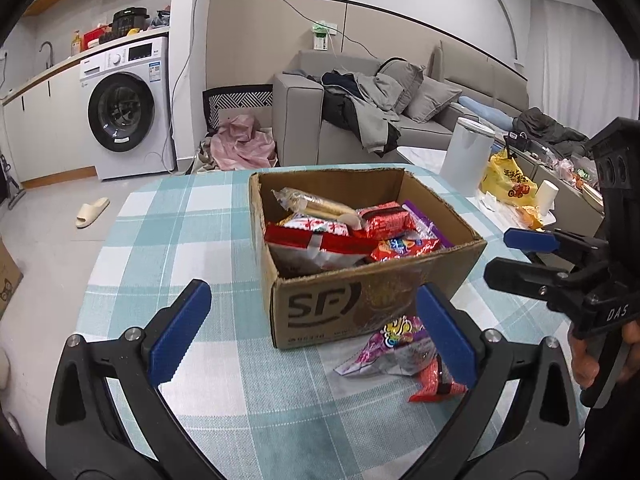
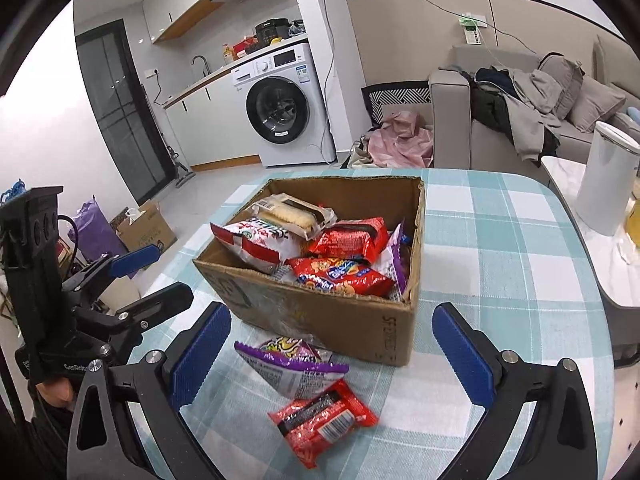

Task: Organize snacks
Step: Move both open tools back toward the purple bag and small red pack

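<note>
I find the cardboard box point(image 2: 320, 312) standing on the checked tablecloth point(image 2: 500, 240), already well filled with snack packets, among them a red biscuit packet point(image 2: 344, 276) near its front wall. Two items remain outside it: a purple packet point(image 2: 292, 364) lying just in front of the box, touching or nearly touching its wall, and a red wrapper point(image 2: 322, 420) lying nearer to me and partly under the purple one's edge. I judge the step in hand to be collecting these two strays. To do it well, I would take the red wrapper first, since it lies clear of the box, bringing the right gripper point(image 2: 332, 360) down so its pads straddle the wrapper's short dimension, pinching the body and not the crimped end, which may slip. The purple packet should then be lifted away from the box wall before being raised over the rim, so the box is not dragged across the cloth. As to the tools: the right gripper stands fully spread and empty, both packets lying on the table below and between its fingers without contact. The left gripper point(image 1: 312, 332) is likewise spread wide and empty, hovering before the box's printed face; its right finger point(image 1: 446, 334) overlaps the purple packet in the left wrist view, but I cannot confirm contact.
</note>
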`<act>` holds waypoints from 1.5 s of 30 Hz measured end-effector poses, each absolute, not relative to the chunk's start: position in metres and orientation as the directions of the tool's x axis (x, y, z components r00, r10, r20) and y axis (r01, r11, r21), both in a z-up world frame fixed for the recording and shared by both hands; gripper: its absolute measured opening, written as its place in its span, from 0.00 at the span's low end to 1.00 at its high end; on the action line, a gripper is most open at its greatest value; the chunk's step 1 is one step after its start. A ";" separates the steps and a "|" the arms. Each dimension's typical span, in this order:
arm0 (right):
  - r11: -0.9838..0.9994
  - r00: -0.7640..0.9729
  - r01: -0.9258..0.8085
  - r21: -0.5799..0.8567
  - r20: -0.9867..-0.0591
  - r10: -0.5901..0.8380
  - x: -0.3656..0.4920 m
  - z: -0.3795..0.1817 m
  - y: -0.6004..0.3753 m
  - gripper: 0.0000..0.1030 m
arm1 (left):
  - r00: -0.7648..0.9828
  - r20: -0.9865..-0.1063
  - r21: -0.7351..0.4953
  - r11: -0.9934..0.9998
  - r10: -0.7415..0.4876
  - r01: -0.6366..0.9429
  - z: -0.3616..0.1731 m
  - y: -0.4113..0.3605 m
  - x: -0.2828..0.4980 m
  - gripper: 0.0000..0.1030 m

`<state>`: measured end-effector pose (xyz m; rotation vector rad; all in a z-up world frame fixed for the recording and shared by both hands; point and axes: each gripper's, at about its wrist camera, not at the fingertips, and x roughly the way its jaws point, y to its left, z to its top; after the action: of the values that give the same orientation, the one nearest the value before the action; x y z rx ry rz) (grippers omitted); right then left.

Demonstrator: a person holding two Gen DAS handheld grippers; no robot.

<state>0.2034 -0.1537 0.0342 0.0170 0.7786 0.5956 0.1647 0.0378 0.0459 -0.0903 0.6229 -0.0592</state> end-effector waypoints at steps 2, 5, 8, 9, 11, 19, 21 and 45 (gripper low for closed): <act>0.838 0.557 -0.494 0.231 -0.656 0.510 0.200 0.032 -0.157 1.00 | 0.805 -0.588 -0.100 0.995 -0.082 0.028 0.041 0.037 0.163 0.99; 0.841 0.548 -0.491 0.228 -0.670 0.501 0.196 0.026 -0.160 1.00 | 0.793 -0.603 -0.103 0.994 -0.087 0.030 0.035 0.037 0.160 0.99; 0.845 0.540 -0.480 0.236 -0.679 0.497 0.192 0.020 -0.166 1.00 | 0.787 -0.611 -0.104 0.994 -0.085 0.026 0.032 0.036 0.159 0.99; 0.847 0.540 -0.475 0.238 -0.681 0.494 0.192 0.019 -0.168 1.00 | 0.787 -0.611 -0.106 0.994 -0.086 0.026 0.031 0.035 0.158 0.99; 0.852 0.535 -0.463 0.246 -0.688 0.490 0.190 0.014 -0.174 1.00 | 0.784 -0.615 -0.109 0.994 -0.088 0.025 0.029 0.035 0.157 0.99; 0.876 0.515 -0.432 0.213 -0.739 0.434 0.190 -0.006 -0.176 1.00 | 0.770 -0.632 -0.099 0.995 -0.083 0.026 0.020 0.031 0.158 0.99; 0.876 0.499 -0.436 0.205 -0.755 0.426 0.190 -0.011 -0.173 1.00 | 0.766 -0.638 -0.090 0.995 -0.080 0.029 0.018 0.029 0.160 0.99; 0.860 0.381 -0.483 0.167 -0.844 0.378 0.188 -0.069 -0.121 1.00 | 0.746 -0.662 -0.084 0.996 -0.071 0.020 -0.001 0.031 0.171 0.99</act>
<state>0.1875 -0.1213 -0.0688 -0.1133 1.0448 0.5504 0.1709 0.0312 -0.0010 -0.0725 0.7276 -0.0497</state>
